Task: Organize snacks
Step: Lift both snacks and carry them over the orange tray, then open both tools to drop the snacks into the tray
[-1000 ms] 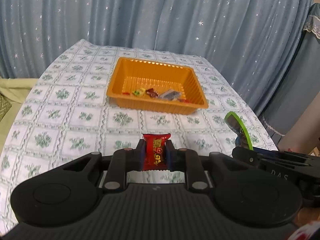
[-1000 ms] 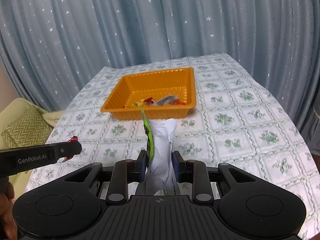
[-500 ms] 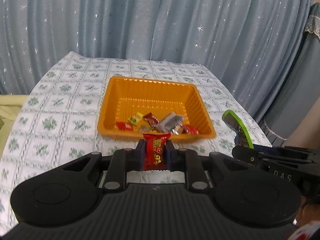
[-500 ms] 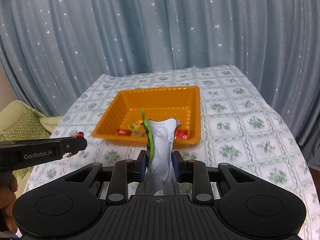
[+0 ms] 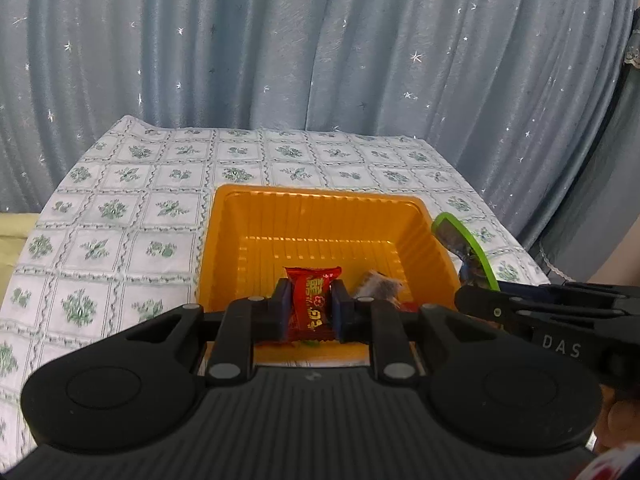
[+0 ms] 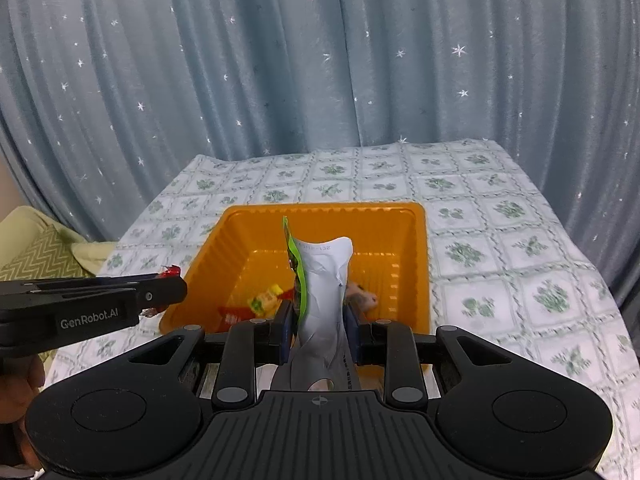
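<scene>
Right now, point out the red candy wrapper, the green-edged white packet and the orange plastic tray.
red candy wrapper (image 5: pixel 311 300): left wrist view, printed front face.
green-edged white packet (image 6: pixel 326 284): right wrist view, crumpled white middle.
orange plastic tray (image 6: pixel 420 264): right wrist view, right-hand wall.

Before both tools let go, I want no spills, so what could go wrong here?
The right tool pinches the tall green-edged packet low down, so it could tip and catch the orange tray wall. The left tool holds the red candy near the tray's near edge, so it might fall short. The tools are close together and could bump.
</scene>
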Demonstrator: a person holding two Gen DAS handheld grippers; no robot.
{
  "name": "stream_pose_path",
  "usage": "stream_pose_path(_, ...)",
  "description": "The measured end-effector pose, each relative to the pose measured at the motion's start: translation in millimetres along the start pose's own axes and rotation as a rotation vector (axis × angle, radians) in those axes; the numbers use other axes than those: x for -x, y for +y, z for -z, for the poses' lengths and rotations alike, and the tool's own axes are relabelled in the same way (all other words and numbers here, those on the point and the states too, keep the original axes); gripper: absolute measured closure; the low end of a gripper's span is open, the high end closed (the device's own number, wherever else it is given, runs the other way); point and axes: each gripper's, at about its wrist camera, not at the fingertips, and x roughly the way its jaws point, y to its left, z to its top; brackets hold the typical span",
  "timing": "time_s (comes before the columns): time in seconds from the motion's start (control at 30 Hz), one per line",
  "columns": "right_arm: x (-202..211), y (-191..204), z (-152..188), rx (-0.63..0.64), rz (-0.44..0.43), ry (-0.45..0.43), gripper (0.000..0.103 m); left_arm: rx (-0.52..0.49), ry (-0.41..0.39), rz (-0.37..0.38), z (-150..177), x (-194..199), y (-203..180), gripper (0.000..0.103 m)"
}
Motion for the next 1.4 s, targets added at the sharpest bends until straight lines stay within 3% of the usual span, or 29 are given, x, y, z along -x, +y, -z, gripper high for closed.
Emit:
stream_pose_path(0.3,-43,-10,-17,-0.025,0.009,0.026,0.075,0.017,0.042,0.027,-9,-47,8,0.085)
stream_pose_path(0.57,-55,-19,-18,-0.040,0.015,0.038,0.075,0.028,0.072,0.031,-4,-73,10,0.083)
stream_pose_path(0.63,-56,-21,-17,-0.044,0.015,0.041,0.075,0.042,0.069,0.032,-4,-73,12,0.068)
stream_pose_path(1.4,-62,-8,-31,-0.065,-0.026,0.029,0.075,0.009,0.049,-0.002,-8,-53,19,0.064)
